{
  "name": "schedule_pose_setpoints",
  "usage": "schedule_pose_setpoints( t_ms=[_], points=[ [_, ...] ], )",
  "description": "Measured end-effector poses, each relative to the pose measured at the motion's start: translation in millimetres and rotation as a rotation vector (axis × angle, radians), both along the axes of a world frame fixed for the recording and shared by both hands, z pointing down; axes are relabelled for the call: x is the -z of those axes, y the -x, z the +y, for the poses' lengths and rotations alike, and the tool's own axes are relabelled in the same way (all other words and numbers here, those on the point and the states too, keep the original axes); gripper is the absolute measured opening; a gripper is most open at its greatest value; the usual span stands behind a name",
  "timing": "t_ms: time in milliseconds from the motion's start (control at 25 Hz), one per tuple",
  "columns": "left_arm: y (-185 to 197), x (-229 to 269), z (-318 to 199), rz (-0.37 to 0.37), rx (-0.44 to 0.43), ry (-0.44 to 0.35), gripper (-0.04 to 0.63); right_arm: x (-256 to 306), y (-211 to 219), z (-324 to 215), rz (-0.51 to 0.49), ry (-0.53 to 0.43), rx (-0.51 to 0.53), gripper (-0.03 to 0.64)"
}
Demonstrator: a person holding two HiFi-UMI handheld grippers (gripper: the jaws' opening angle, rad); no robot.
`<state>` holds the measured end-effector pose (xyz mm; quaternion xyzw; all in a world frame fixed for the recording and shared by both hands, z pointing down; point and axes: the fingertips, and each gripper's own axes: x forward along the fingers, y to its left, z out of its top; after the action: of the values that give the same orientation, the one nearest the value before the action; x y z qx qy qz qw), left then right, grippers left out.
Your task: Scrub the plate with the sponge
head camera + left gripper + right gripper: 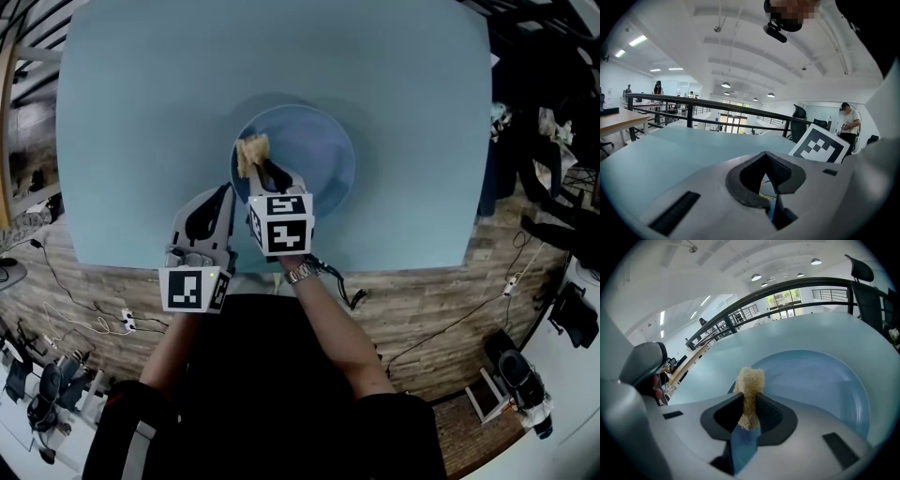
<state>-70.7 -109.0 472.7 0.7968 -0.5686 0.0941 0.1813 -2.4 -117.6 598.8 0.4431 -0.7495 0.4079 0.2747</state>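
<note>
The right gripper (750, 401) has its fingers clenched on the sponge (750, 380), which stands up between them as a pale, rough strip. The sponge is at the near left rim of the plate (820, 380); I cannot tell if it already presses on the plate. The plate lies flat in the middle of the counter (141, 112). The left gripper (766, 180) is just beside the plate's near left edge, its fingers closed together with nothing between them.

The step in hand seems to be the scrubbing itself. To do it well, the sponge should go down until it bends a little on the plate, then move in circles from the rim to the middle. The plate is light and nothing holds it, so I think the left gripper should press on the rim, otherwise the plate can slide.

No brand or words can be read; only the black and white square markers (279, 225) on the gripper cubes
</note>
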Motion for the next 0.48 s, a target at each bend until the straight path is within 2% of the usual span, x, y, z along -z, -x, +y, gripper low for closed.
schedule_pose_setpoints(
  t_ms=[480],
  points=[
    [-19.9, 0.3, -4.0, 0.0, -0.03, -0.003, 0.0, -0.3, -23.5, -2.7, 0.007, 0.001, -0.026, 0.078]
  ],
)
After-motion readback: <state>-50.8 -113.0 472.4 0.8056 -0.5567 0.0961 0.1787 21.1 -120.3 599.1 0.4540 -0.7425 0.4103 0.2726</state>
